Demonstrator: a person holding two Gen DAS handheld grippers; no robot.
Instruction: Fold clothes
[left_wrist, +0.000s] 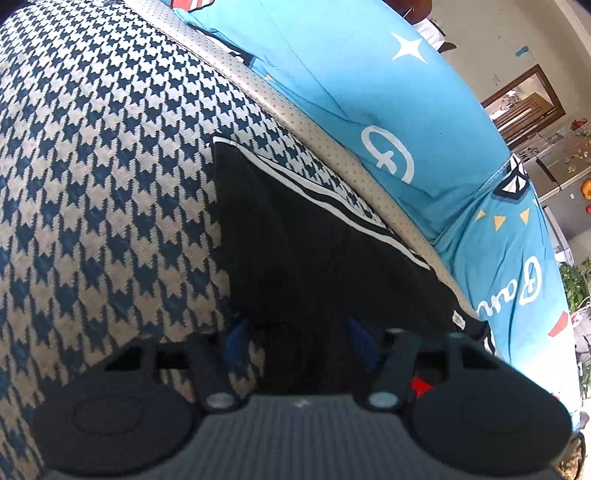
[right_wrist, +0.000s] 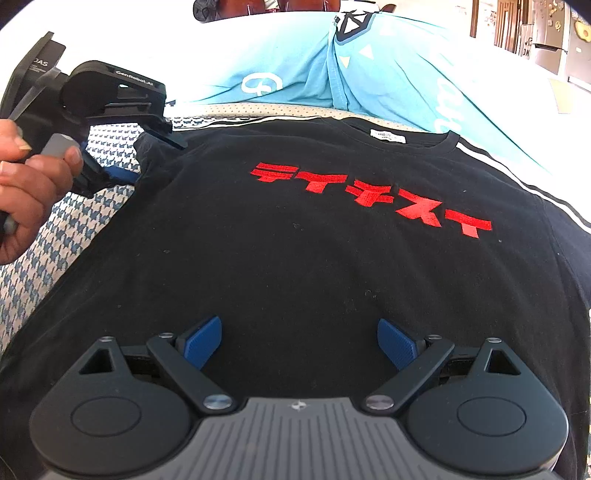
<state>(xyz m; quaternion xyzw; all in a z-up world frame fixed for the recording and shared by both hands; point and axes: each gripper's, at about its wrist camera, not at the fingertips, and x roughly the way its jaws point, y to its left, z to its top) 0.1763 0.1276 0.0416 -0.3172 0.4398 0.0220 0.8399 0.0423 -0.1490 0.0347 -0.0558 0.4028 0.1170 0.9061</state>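
Right wrist view: the black T-shirt (right_wrist: 295, 266) lies flat on the houndstooth cover (right_wrist: 55, 236), the right gripper (right_wrist: 299, 341) spread wide above it. The left gripper (left_wrist: 297, 338) stands parted over the sleeve (left_wrist: 295, 236).

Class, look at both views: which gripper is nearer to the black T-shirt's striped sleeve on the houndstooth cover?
Left. The left gripper sits at the striped sleeve, its fingers open over the edge. The right gripper hovers open over the black T-shirt lower front.
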